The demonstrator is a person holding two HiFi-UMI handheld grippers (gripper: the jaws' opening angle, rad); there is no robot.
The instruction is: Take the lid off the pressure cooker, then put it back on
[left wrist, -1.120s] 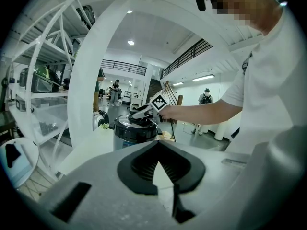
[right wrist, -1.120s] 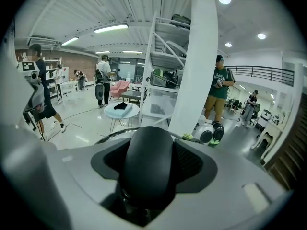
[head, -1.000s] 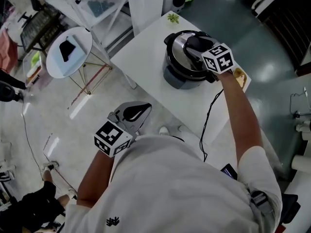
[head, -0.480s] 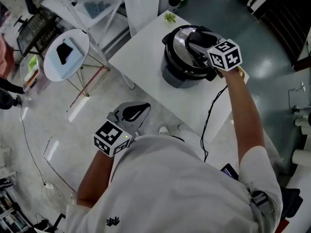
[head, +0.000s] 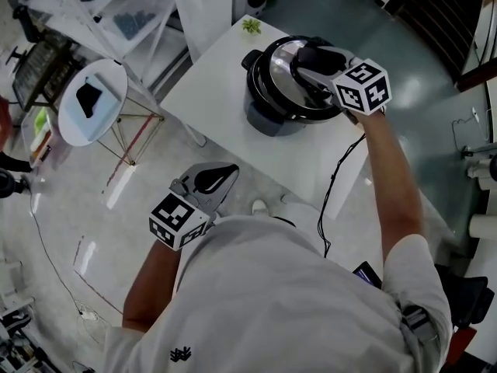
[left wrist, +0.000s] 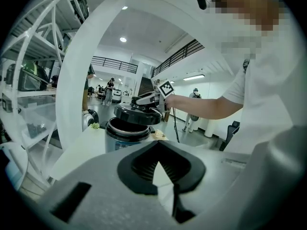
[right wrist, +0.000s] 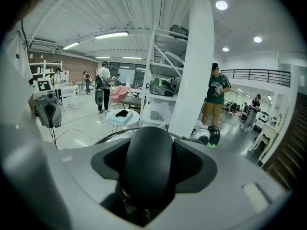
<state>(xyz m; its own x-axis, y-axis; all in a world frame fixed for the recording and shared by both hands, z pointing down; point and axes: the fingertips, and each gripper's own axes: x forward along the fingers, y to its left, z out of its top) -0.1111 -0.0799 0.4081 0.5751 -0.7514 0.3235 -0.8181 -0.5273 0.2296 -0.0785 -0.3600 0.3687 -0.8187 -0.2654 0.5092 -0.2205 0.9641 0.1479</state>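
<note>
One lid (left wrist: 138, 115), one pot (left wrist: 125, 135), two grippers. Lid: up off the pot, tilted, just above the rim, gap showing on the side seen from the left gripper view; far side of the gap hidden. Right gripper (head: 314, 59): jaws clamped on the lid's single black knob (right wrist: 146, 169), knob filling the space between the pads. Left gripper (head: 216, 179): jaws closed tip to tip, nothing between them, low in front of the person's torso, well apart from the table (head: 221, 92). Pot: upright on the one white table, open top visible only from the left gripper view; from the head view mostly covered by the lid. One black cable (head: 335, 189) dropping off the table's edge, lower end hidden behind the person's shoulder. One small green sprig (head: 251, 26) at the table's far corner, too small to identify. One round side table (head: 87, 103) on the floor, well apart, dark object on it unclear. Several bystanders in the background, too small to count reliably.
</note>
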